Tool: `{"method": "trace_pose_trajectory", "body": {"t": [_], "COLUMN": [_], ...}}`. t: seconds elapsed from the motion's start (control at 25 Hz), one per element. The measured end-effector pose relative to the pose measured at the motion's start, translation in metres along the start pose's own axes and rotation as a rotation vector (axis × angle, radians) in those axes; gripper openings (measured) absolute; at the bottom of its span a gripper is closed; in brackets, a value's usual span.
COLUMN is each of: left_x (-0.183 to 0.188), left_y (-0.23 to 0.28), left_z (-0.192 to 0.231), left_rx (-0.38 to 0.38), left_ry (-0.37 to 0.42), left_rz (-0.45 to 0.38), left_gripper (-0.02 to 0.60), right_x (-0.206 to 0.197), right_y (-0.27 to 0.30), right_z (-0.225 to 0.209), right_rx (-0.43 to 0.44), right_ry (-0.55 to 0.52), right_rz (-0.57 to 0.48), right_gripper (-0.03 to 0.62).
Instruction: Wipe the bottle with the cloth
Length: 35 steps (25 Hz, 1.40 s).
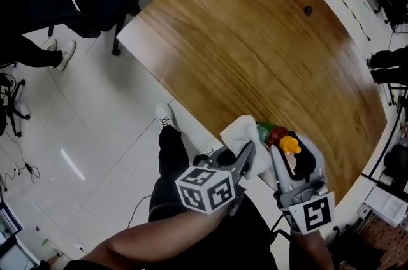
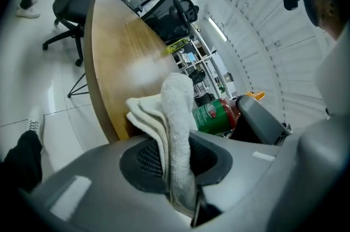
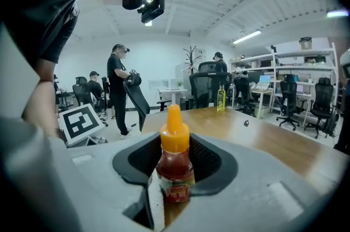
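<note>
Currently: right gripper [image 1: 294, 159] [image 3: 175, 173] closed on the low body of the sauce bottle [image 1: 275, 134] [image 3: 175, 168], held off the wooden table [image 1: 255, 39] above its near edge, lower right of the head view

Left gripper [image 1: 247, 157] [image 2: 183, 181] clamped on a folded white cloth [image 1: 241, 134] [image 2: 174, 116]; free end sticks out past the jaws

Key relation: in the head view the bottle lies immediately right of the cloth, the green-labelled end nearest it. Touching or just short of it, cannot tell. Long axis runs upper left (label) to lower right (orange cap [image 1: 290, 146] [image 3: 174, 126]); in the right gripper view it stands upright, cap uppermost. In the left gripper view the bottle [image 2: 216, 116] sits right of the cloth

Bottle: small, red sauce inside, green and red label, orange nozzle cap on

Judgement: the cloth hand is the one to travel, sliding along the bottle's length while the right holds
</note>
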State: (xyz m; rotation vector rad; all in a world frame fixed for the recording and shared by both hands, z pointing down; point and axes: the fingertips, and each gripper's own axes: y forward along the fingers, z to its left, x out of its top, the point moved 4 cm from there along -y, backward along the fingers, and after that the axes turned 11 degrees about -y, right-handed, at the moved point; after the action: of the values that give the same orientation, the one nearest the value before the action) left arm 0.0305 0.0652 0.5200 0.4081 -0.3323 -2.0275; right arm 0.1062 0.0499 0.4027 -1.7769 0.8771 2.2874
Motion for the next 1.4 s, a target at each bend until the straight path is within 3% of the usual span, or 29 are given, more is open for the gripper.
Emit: {"method": "trace_pose_trajectory", "body": {"t": [0.36,0.52,0.68,0.76,0.88,0.96,1.2,1.4], "left_x": [0.009,0.024,0.074,0.096,0.116,0.117,0.101,0.084], "left_y": [0.002,-0.013,-0.021,-0.014,0.010,0.028,0.061,0.072], "left_z": [0.014,0.006,-0.021,-0.038,-0.054,-0.064,-0.084,-0.084], "left_rx": [0.129,0.096,-0.054,-0.137,-0.201,-0.248,-0.401,-0.440], "left_ry": [-0.074,-0.104,0.024,0.140,0.332,0.394,0.381,0.387], "left_rz": [0.193,0.264,0.343,0.449,0.657,0.829,1.291,1.591], "left_gripper": [0.095,0.097,0.097,0.097,0.097,0.097,0.097,0.097], "right_x": [-0.005,-0.001,0.000,-0.003,-0.007,-0.009,-0.005,-0.002], "right_y": [0.001,-0.001,-0.002,-0.002,-0.002,-0.003,-0.003,0.000], "right_z": [0.005,0.007,0.006,0.006,0.007,0.008,0.009,0.009], "right_rx": [0.054,0.129,0.179,0.211,0.284,0.334,0.443,0.492], "right_ry": [-0.043,-0.048,-0.037,-0.030,-0.068,-0.103,-0.209,-0.242], "right_rz": [0.023,-0.006,-0.038,-0.037,-0.030,-0.021,-0.024,-0.028], "right_gripper": [0.140,0.140,0.140,0.140,0.140,0.140,0.140,0.140]}}
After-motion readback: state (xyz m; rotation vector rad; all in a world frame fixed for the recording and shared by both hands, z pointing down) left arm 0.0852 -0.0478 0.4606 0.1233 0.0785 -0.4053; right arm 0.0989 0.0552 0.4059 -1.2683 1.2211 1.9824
